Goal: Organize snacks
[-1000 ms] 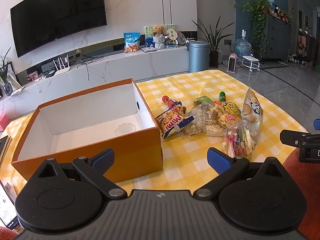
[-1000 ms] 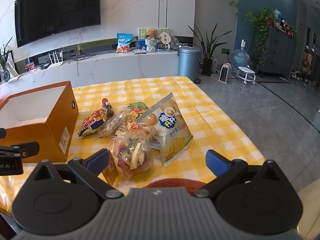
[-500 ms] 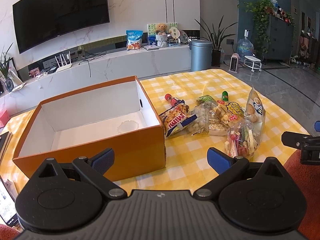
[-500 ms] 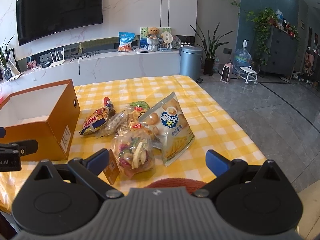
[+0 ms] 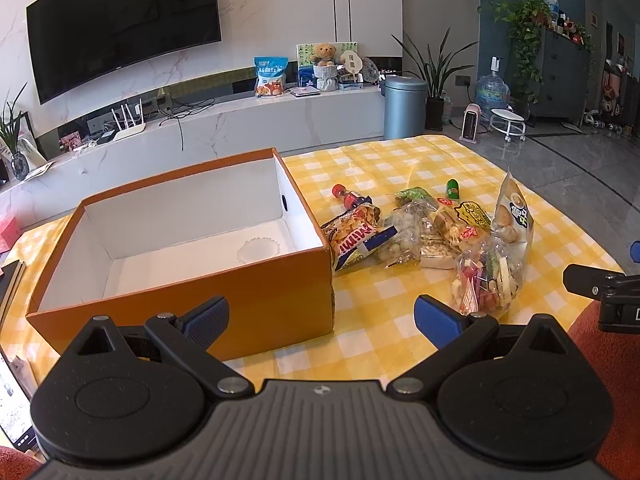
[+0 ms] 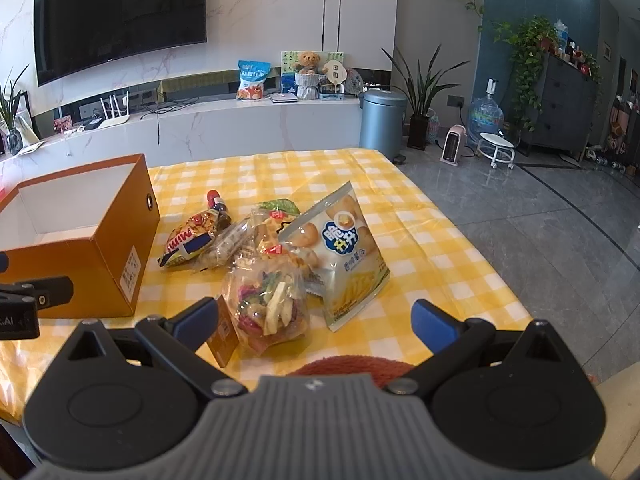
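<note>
An open orange box (image 5: pixel 256 300) with a white inside stands on the yellow checked tablecloth (image 5: pixel 400 160), with only a white paper liner (image 5: pixel 258 247) in it. It also shows in the right wrist view (image 6: pixel 80 264). Right of it lies a pile of snack bags: a yellow "mimi" bag (image 5: pixel 356 236), a clear bag of mixed dried pieces (image 6: pixel 268 304), a white-blue bag (image 6: pixel 344 248), and small bottles (image 5: pixel 348 198). My left gripper (image 5: pixel 322 316) is open and empty before the box's near wall. My right gripper (image 6: pixel 312 320) is open and empty, just short of the clear bag.
The table's right edge (image 6: pixel 472 240) drops to a grey tiled floor. A red round cushion (image 6: pixel 352 364) sits under the right gripper. Behind the table is a white TV bench (image 5: pixel 240 120) with a grey bin (image 5: pixel 404 108).
Both grippers have moved slightly; the box and snacks sit a little lower and nearer in both views. Nothing was grasped or moved.
</note>
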Demonstrator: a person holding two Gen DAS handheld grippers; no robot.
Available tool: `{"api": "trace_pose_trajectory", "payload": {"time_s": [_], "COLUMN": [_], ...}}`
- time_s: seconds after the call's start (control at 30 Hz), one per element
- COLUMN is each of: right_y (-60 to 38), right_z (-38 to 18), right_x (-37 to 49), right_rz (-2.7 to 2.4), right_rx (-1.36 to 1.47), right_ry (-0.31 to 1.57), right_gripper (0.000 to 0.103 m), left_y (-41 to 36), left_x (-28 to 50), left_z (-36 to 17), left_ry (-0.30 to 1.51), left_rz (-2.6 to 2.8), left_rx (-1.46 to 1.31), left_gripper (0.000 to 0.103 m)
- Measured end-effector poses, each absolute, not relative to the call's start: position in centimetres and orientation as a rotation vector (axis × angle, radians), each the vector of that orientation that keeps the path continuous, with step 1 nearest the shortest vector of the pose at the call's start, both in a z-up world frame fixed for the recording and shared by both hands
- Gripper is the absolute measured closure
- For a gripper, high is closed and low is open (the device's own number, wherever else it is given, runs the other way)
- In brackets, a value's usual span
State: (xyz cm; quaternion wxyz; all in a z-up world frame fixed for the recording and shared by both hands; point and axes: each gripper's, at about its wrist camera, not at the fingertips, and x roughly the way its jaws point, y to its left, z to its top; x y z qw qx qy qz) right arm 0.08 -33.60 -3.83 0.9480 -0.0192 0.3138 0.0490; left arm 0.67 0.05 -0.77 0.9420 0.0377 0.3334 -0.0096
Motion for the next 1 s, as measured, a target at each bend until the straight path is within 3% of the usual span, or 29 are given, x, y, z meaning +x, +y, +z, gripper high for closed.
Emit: {"api": "trace_pose_trajectory", "payload": {"time_s": [1.0], "right_y": [-33.39], "right_z": [-3.72], "right_x": [0.18], "right_rz": [0.104], "right_rx": [-0.041], "right_ry": [0.641], "right_gripper": [0.003], "left_y": [-0.57], "left_x": [0.67], "left_z": [-0.98], "left_ry": [0.694], "left_rz": [-0.020], "left_rx": [0.072], "left_gripper": [0.000]}}
